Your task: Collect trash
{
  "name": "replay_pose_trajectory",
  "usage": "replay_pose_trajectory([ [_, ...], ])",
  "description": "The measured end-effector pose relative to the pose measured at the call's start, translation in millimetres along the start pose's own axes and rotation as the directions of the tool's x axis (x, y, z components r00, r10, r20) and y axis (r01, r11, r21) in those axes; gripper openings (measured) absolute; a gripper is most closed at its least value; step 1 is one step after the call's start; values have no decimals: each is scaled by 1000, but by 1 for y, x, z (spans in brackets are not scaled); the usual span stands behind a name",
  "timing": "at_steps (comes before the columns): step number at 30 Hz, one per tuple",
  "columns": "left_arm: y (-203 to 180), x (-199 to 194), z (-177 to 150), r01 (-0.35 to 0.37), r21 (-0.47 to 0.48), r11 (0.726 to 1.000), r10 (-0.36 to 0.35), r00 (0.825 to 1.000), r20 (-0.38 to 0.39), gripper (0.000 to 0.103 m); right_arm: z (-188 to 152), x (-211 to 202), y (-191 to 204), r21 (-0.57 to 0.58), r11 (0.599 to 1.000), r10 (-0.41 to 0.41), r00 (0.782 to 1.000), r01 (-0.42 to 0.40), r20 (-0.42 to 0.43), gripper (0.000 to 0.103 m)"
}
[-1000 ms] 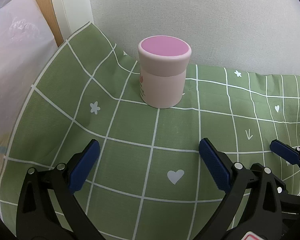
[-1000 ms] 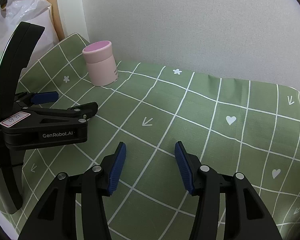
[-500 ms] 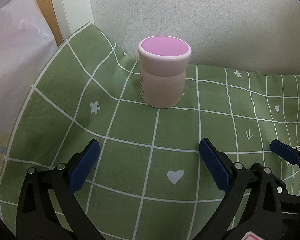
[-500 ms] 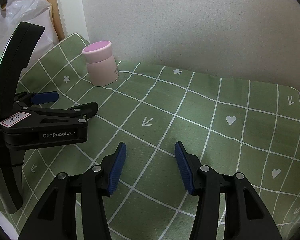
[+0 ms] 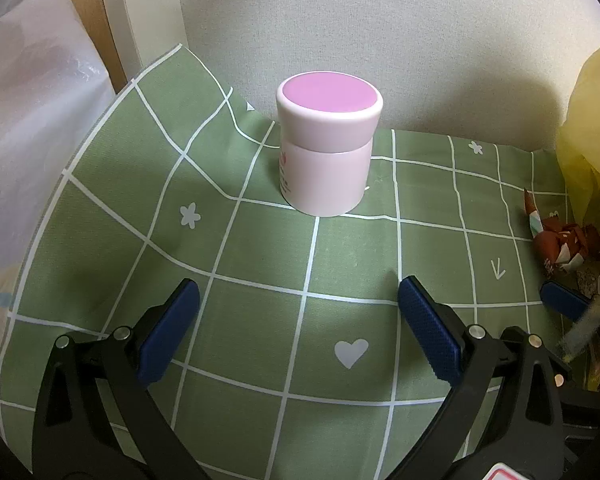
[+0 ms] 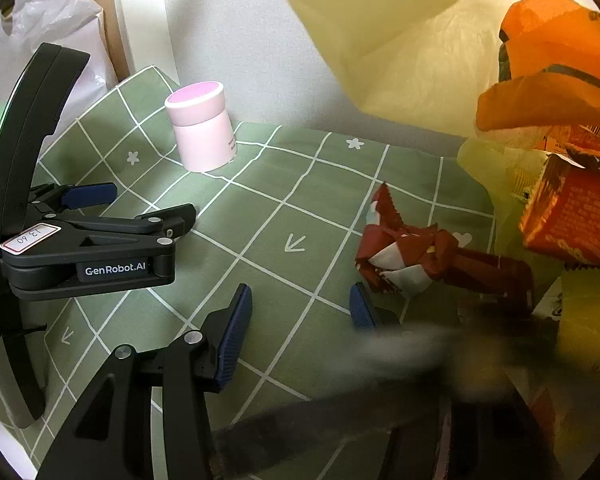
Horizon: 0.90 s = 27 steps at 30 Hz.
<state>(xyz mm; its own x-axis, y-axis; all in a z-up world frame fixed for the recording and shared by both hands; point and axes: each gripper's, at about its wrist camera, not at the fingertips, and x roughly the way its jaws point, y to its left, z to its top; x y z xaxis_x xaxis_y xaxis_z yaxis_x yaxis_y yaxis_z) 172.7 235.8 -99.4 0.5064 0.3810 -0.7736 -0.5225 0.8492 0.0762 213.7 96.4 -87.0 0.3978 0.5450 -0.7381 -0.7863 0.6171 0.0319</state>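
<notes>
The left gripper [image 5: 298, 320] hovered over the green checked cloth [image 5: 260, 264] with its jaws wide and nothing between them, its blue pads [image 5: 168, 332] well short of the pink jar [image 5: 329, 148] that stood upright near the wall [image 5: 380, 20]. The right gripper [image 6: 300, 320] also stood with jaws wide, and held nothing. A crumpled red wrapper [image 6: 412, 256] lay on the cloth just beyond its right pad [image 6: 360, 312], near or touching the pad; which, I could not tell. Part of that finger was hidden behind a dark blurred shape [image 6: 380, 392] crossing the lower frame. A yellow bag [image 6: 400, 40] stood at the cloth's right side, filling the upper right of the right wrist view, with orange packets [image 6: 572, 216] just beside the wrapper at its mouth. In the left wrist view the same wrapper [image 5: 560, 240] showed at the far right edge, under the bag [image 5: 592, 120]. A white plastic bag [image 5: 28, 128] bulged off the cloth's left edge, beside a wooden post [image 5: 92, 28].
</notes>
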Motion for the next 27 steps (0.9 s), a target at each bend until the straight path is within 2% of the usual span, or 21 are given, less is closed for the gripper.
replay_pose_trajectory([
  [27, 0, 5, 6, -8, -14, 1000, 8, 1000, -1, 95, 0, 0, 0, 0, 1000, 0, 1000, 0, 0, 48],
])
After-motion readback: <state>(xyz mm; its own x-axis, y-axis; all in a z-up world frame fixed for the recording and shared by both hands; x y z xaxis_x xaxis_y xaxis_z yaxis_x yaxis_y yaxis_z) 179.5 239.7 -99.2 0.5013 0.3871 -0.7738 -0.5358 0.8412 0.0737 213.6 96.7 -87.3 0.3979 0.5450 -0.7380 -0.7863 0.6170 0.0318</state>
